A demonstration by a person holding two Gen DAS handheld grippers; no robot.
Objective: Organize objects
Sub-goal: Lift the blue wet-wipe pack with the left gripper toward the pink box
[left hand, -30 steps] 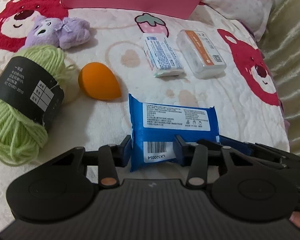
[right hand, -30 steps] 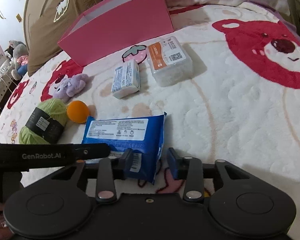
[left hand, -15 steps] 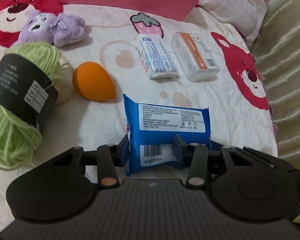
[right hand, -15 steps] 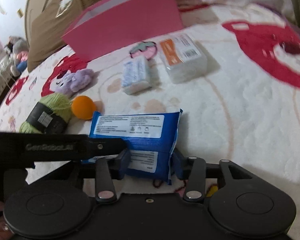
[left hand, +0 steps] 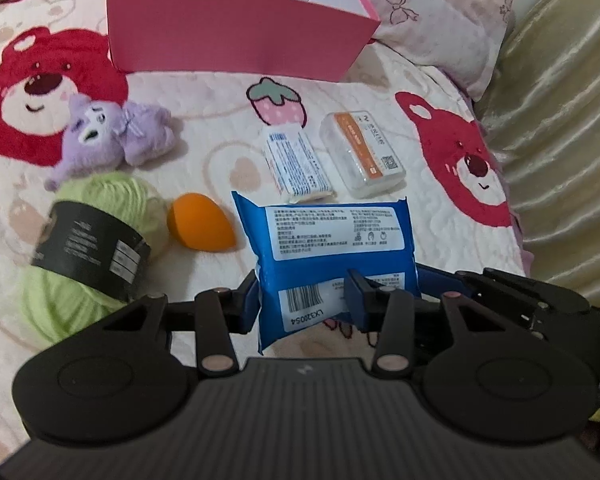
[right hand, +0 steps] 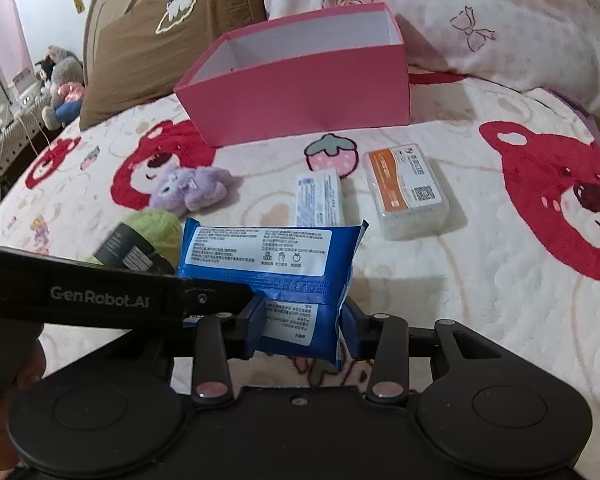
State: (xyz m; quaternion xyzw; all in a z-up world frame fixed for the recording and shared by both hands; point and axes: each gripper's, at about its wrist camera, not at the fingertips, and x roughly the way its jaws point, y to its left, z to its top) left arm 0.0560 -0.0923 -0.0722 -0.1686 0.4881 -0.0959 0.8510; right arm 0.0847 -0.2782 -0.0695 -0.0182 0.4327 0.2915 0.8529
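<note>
Both grippers are clamped on the same flat blue plastic pack of wipes, which hangs clear of the bedspread: the left gripper pinches its near edge at the barcode end, and the right gripper pinches the end nearest its own camera, each with blue pads pressed into the wrapper. In the left wrist view, an orange egg-shaped makeup sponge lies at nine o'clock of the pack, and a ball of light green yarn with a black paper band sits beyond it, further toward nine. A small purple plush toy rests at about ten o'clock. At twelve o'clock, partly behind the pack's top edge, lies a small white packet with blue print, with a clear plastic box with an orange label just beside it. The open pink cardboard box with a white inside stands further off at twelve o'clock on the cream bedspread printed with red bears.
</note>
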